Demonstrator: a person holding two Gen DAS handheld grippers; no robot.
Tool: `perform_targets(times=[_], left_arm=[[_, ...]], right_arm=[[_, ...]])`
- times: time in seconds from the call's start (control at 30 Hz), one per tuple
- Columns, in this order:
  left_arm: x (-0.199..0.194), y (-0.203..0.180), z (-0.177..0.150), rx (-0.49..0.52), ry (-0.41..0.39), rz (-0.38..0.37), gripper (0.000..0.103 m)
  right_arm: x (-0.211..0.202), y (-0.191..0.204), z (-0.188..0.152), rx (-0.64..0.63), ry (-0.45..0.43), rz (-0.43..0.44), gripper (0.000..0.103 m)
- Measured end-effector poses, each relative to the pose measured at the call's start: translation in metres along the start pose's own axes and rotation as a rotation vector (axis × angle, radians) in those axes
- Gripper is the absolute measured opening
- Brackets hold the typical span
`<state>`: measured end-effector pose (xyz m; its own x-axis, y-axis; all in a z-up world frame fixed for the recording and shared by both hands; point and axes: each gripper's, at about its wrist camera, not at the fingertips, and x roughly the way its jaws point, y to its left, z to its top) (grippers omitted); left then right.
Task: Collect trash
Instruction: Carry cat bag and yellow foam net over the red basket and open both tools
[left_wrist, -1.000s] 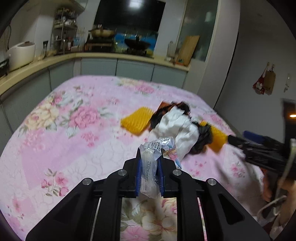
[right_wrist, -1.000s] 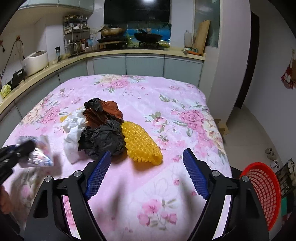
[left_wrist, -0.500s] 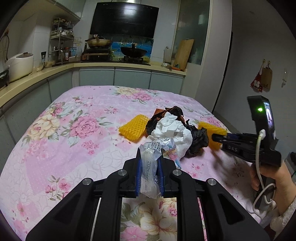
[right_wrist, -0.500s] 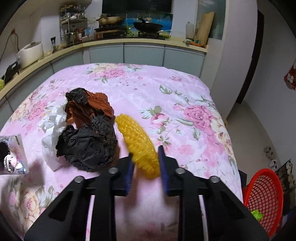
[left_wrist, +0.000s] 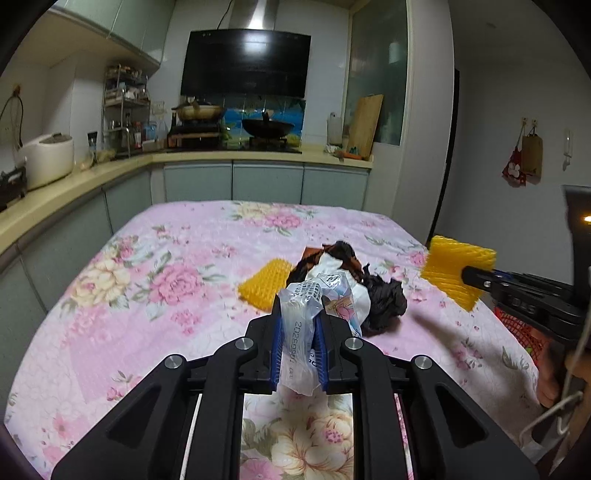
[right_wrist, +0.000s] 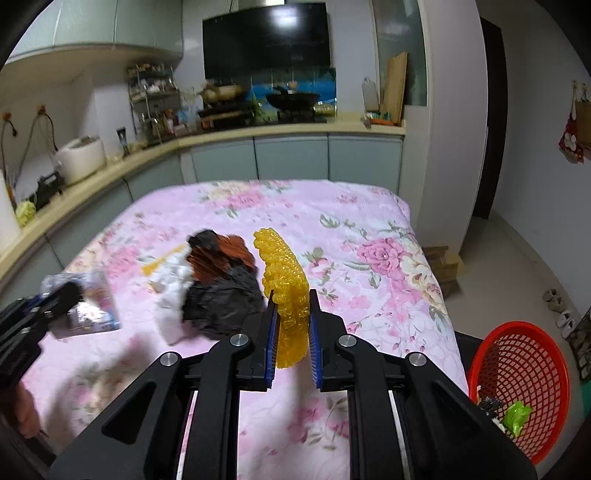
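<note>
Both grippers are loaded at once, likely to save a trip to the bin. The left gripper (left_wrist: 298, 343) is clamped tight on a crinkled clear plastic wrapper with printed lettering (left_wrist: 301, 328), held above the table; the right gripper (right_wrist: 290, 334) is pinched on a yellow bumpy foam-net sleeve (right_wrist: 286, 291), lifted clear of the cloth. The red plastic mesh basket (right_wrist: 524, 384) sits on the floor off the table's right edge, with a green scrap inside, so that's probably the drop spot. A crumpled heap of black, brown and white bags (right_wrist: 218, 288) and a second yellow net piece (left_wrist: 264, 282) lie on the pink floral tablecloth (left_wrist: 147, 295). Kitchen counter (left_wrist: 92, 173), stove and dark range hood behind.
</note>
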<state>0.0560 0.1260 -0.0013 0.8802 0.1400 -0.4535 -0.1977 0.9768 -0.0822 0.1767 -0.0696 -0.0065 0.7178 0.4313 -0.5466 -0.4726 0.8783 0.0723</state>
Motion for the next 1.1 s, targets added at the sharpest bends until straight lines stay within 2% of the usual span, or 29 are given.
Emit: perform_targets(times=[0.23,0.53,0.87,1.1], left_arm=[[-0.01,-0.012,0.013,0.015,-0.035,0.011,0.014],[-0.017,-0.033,0.025,0.044,-0.063,0.013,0.014],[-0.021,-0.066,0.042,0.098,-0.101,-0.042,0.014],[-0.02,-0.1,0.051,0.147,-0.119,-0.099,0.014]], right_arm=[[-0.042,0.006,0.001,0.014,-0.083,0.045,0.015],[-0.071,-0.001,0.003,0.033,-0.139,0.06,0.015],[-0.101,-0.018,0.009,0.047,-0.207,0.03,0.015],[-0.119,-0.039,0.01,0.065,-0.244,-0.023,0.015]])
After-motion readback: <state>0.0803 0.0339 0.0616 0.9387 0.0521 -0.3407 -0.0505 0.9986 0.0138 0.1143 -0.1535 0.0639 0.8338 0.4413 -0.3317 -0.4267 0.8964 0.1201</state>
